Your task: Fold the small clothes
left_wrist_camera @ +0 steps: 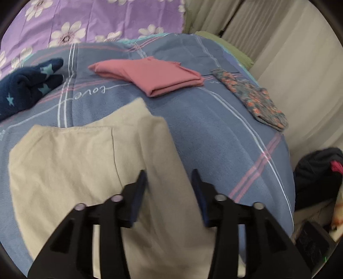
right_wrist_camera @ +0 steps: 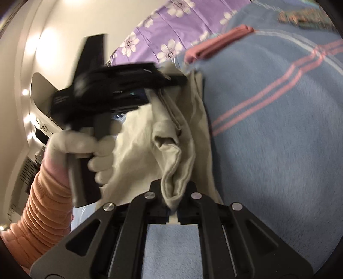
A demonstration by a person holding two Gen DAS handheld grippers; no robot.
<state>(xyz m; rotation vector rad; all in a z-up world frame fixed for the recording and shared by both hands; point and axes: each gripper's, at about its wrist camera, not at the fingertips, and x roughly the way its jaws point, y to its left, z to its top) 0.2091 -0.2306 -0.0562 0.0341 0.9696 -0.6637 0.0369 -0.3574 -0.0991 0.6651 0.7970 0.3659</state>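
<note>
A beige garment (left_wrist_camera: 81,163) lies partly folded on the blue plaid blanket (left_wrist_camera: 214,128). My left gripper (left_wrist_camera: 169,178) is open just above the garment's right part and holds nothing. In the right wrist view my right gripper (right_wrist_camera: 174,193) is shut on a bunched edge of the beige garment (right_wrist_camera: 171,150) and lifts it. The left gripper (right_wrist_camera: 120,85) shows there too, blurred, in a white-gloved hand (right_wrist_camera: 85,148), over the garment's far end.
A folded pink garment (left_wrist_camera: 154,75), a folded floral piece (left_wrist_camera: 253,96) and dark blue star-patterned socks (left_wrist_camera: 27,83) lie farther back on the blanket. A purple flowered sheet (left_wrist_camera: 96,19) is behind. A dark bag (left_wrist_camera: 319,171) sits off the bed's right edge.
</note>
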